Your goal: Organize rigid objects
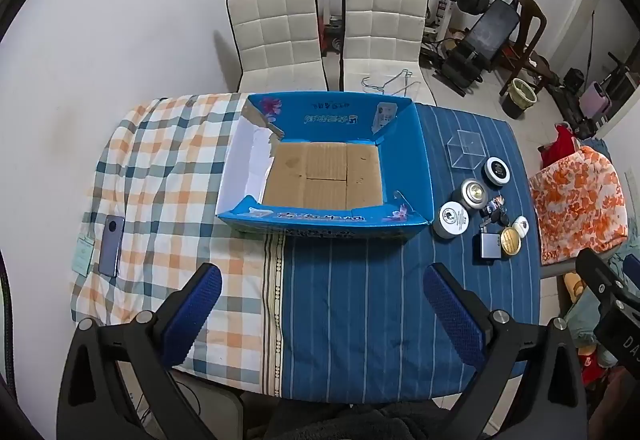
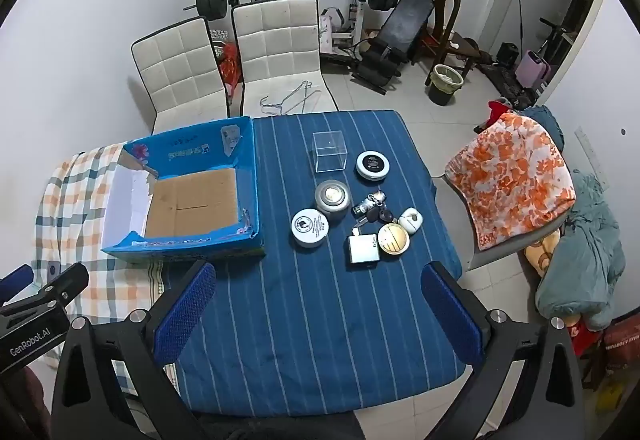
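Spread left tongs alone show a probable phone.

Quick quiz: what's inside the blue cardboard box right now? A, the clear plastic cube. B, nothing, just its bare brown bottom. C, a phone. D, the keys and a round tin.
B: the blue cardboard box shows only its bare brown floor, while the clear plastic cube, keys and round tins all sit outside it on the blue striped cloth.
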Motion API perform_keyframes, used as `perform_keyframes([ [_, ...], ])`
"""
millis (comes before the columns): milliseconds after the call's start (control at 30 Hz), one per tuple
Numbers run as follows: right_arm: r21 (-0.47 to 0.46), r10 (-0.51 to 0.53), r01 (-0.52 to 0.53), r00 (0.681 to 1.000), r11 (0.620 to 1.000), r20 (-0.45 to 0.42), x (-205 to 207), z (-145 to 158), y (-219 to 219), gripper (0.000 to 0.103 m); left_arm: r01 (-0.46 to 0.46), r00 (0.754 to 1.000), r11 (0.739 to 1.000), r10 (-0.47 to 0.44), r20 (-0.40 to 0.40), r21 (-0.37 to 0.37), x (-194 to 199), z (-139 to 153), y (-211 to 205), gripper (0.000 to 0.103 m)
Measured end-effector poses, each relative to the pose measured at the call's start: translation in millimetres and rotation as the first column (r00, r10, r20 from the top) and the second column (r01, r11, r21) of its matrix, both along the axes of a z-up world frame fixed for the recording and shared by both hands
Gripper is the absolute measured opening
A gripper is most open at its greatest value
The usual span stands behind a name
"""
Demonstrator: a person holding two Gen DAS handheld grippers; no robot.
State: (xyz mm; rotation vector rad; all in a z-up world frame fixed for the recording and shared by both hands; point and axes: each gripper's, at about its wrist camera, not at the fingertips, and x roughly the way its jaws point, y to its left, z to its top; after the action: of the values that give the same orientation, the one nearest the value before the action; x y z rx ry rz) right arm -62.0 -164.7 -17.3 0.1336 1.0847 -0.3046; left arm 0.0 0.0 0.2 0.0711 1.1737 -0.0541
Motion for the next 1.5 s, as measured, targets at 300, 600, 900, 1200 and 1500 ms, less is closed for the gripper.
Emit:
perform_keyframes([
  [300, -0.001, -0.002, 0.002, 1.000, 1.000, -0.002, 5.7, 0.6, 1.9, 0.103, -0.012, 1.000, 1.000, 0.012, 0.005, -0.009, -0.5, 2.7, 6.3, 0.103],
  [600, 0.001, 0.018, -0.018, 1.000, 1.000, 0.000, 10.1, -5.9, 5.2, 0.103, -0.013, 1.000, 1.000, 0.013, 0.002, -0.009, 1.2, 3.4, 6.2, 0.103],
  [900, 0.011, 0.017, -0.017, 1.000, 1.000, -0.005, 12.7, -9.7, 8.4, 0.103, -0.017, 1.000, 1.000, 0.017, 0.004, -0.008, 4.5, 0.1, 7.9, 0.103],
  [1200, 0.006, 0.018, -0.018, 1.000, 1.000, 0.006, 9.6, -6.6, 5.2, 0.103, -0.024, 1.000, 1.000, 0.024, 0.019, -0.015, 4.9, 9.1, 16.4, 0.103],
  [1500, 0.007, 0.028, -0.028, 0.999, 1.000, 0.021, 5.6, 5.9, 5.0, 0.103, -0.027, 0.999, 1.000, 0.027, 0.046, -0.003, 0.1, 16.7, 8.2, 0.103],
])
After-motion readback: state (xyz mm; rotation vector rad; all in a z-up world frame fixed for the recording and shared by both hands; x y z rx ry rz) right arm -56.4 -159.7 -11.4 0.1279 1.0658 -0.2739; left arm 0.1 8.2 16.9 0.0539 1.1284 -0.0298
